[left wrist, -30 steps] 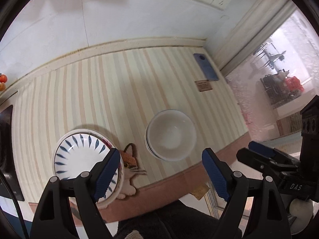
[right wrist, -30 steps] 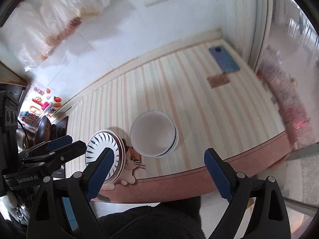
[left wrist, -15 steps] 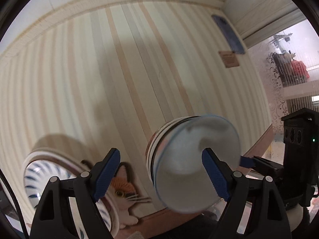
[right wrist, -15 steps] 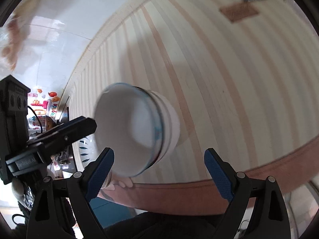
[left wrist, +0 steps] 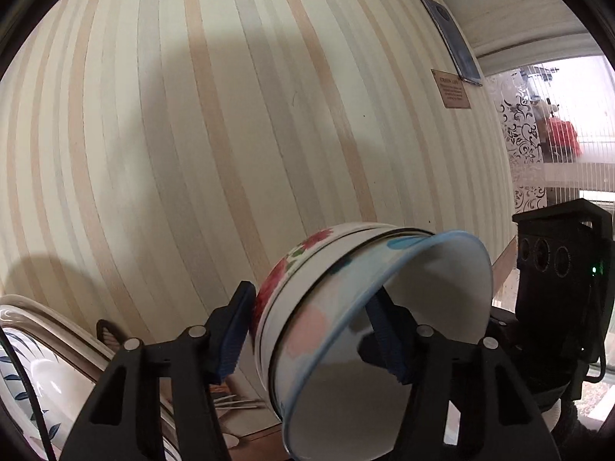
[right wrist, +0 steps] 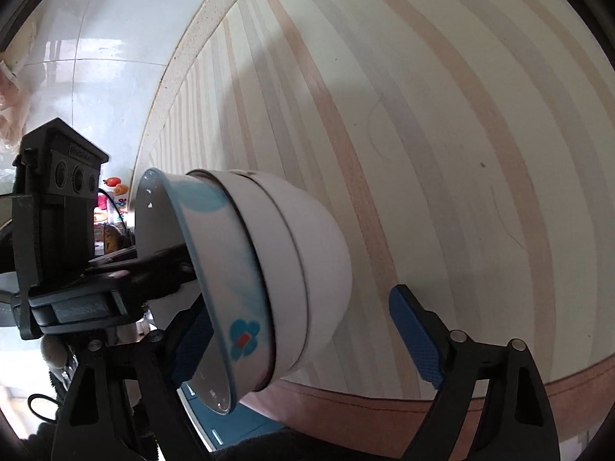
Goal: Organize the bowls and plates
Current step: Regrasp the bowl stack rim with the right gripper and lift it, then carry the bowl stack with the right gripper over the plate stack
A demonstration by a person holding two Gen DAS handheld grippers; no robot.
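Note:
A stack of nested bowls (left wrist: 346,307) stands on the striped tablecloth: a red-flowered bowl outside, a blue-rimmed one (right wrist: 230,269) on top. My left gripper (left wrist: 311,292) straddles the stack's left wall. Its jaws are closing, the outer pad (left wrist: 234,338) against the flowered bowl and the inner pad (left wrist: 388,342) against the top bowl's inside. My right gripper (right wrist: 300,307) straddles the opposite wall, its jaws closing too. One of its fingers is inside the bowl, and its outer finger (right wrist: 415,338) stands apart from the white side. A blue-leaf plate (left wrist: 30,384) lies at the lower left.
A dark phone (left wrist: 453,42) and a small brown card (left wrist: 455,94) lie at the table's far right. A cat-shaped mat (left wrist: 230,399) lies under the plate. The pink table border (right wrist: 499,392) runs along the near edge. A tiled wall (right wrist: 96,57) rises behind.
Both grippers have come down from above the table onto the bowl stack. Their jaws have narrowed, each with one finger inside the top bowl.

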